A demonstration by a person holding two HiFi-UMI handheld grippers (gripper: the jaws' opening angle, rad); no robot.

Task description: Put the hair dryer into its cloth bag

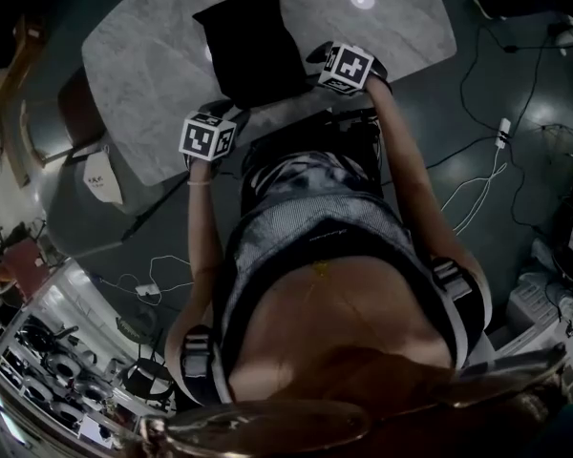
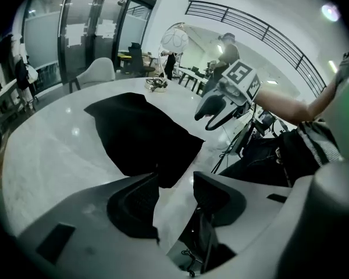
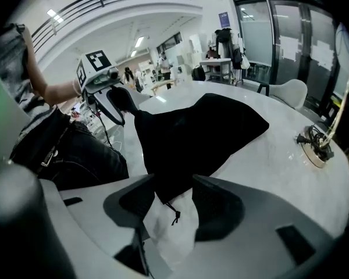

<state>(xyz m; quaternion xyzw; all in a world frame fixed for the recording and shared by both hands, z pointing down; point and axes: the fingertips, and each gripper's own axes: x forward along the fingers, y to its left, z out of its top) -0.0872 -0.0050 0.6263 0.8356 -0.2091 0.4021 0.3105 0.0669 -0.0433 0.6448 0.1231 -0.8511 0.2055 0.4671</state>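
A black cloth bag (image 1: 253, 41) lies flat on the grey marble table (image 1: 382, 27), its mouth toward the near edge. No hair dryer shows in any view. My left gripper (image 1: 231, 113) hovers above the bag's near left corner, jaws apart, with only the bag's (image 2: 142, 135) corner and bare tabletop seen between them in the left gripper (image 2: 175, 182) view. My right gripper (image 1: 317, 53) hangs over the near right corner, open. In the right gripper (image 3: 173, 190) view the bag (image 3: 198, 135) and its loose drawstring (image 3: 174, 214) lie below the jaws, untouched.
The table's near edge runs just under both grippers, with the person's legs against it. A cable socket (image 3: 314, 144) sits in the tabletop beyond the bag. Chairs (image 1: 76, 103) stand at the table's left. Cables and a power strip (image 1: 503, 130) lie on the floor at right.
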